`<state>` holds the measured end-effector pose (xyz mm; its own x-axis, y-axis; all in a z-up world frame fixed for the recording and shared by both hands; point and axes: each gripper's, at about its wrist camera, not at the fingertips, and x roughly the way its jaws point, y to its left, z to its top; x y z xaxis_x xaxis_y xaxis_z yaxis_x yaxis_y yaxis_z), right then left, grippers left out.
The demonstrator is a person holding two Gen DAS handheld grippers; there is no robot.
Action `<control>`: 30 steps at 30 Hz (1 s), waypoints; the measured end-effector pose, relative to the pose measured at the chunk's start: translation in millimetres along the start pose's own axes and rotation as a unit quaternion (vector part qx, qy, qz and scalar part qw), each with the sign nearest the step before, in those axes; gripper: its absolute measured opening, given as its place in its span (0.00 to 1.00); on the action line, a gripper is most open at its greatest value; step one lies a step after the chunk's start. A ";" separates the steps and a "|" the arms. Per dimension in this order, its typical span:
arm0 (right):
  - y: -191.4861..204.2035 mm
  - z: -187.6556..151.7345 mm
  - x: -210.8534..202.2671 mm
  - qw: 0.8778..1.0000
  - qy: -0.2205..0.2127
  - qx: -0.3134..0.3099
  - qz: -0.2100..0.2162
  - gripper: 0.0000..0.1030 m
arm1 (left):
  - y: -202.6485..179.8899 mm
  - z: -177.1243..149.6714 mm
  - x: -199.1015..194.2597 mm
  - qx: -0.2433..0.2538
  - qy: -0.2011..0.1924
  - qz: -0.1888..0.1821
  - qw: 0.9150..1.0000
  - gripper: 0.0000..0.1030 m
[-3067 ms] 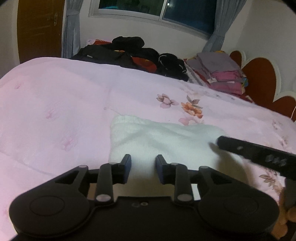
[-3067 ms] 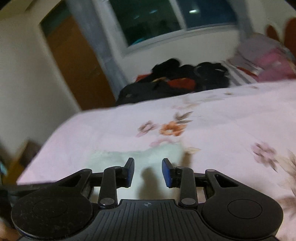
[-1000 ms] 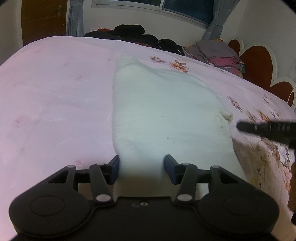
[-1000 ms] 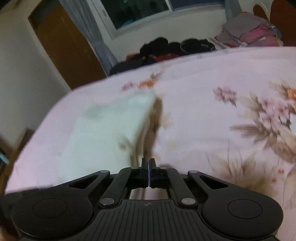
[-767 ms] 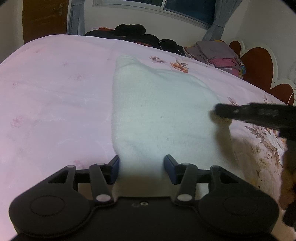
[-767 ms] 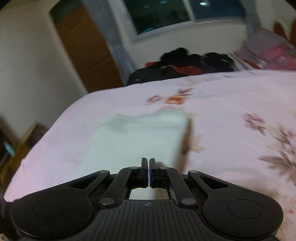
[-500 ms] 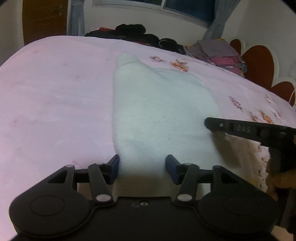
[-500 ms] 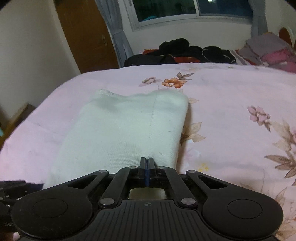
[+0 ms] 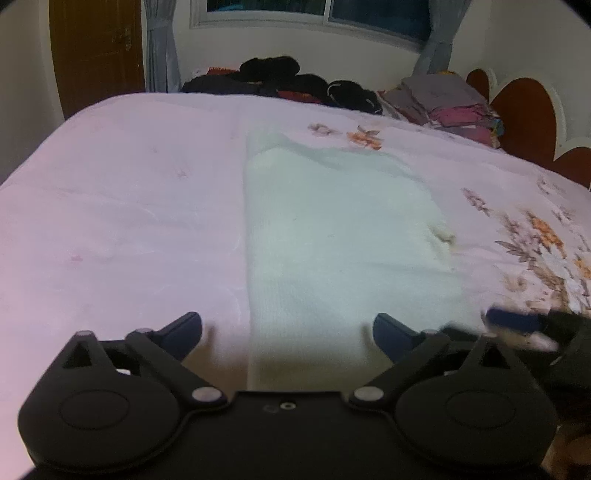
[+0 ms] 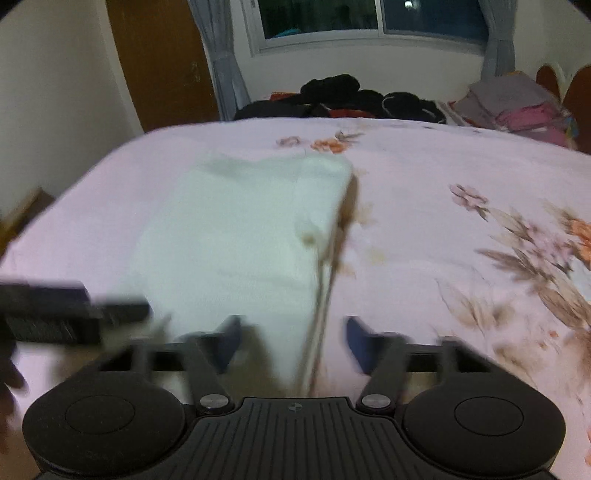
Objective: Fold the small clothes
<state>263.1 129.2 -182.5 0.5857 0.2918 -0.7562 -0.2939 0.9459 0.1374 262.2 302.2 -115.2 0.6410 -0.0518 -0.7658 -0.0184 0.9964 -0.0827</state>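
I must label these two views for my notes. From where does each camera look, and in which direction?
Left wrist: on the left gripper, facing down and forward over the white garment towards the window; its own open fingers show.
Right wrist: on the right gripper, facing likewise; its parted fingers straddle the garment's right edge.
Shared: garment, pink bedspread, dark clothes pile, and each other's gripper.
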 end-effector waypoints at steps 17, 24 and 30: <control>16.2 -26.5 -141.5 0.993 -0.062 0.095 0.041 0.62 | -28.5 -26.3 -123.7 0.082 -0.069 0.031 0.994 1.00; 34.8 -34.3 -204.1 0.992 -0.092 0.073 0.053 0.79 | -39.9 -35.8 -180.4 0.078 -0.117 0.066 0.988 1.00; 39.9 -38.7 -246.3 0.990 -0.115 0.067 0.053 0.91 | -45.2 -42.4 -204.6 0.036 -0.095 0.072 0.992 1.00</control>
<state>77.9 89.6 -15.5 0.7176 0.4013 -0.5692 -0.2702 0.9137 0.3035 99.3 264.9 18.2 0.7694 0.0980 -0.6312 -0.0696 0.9951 0.0697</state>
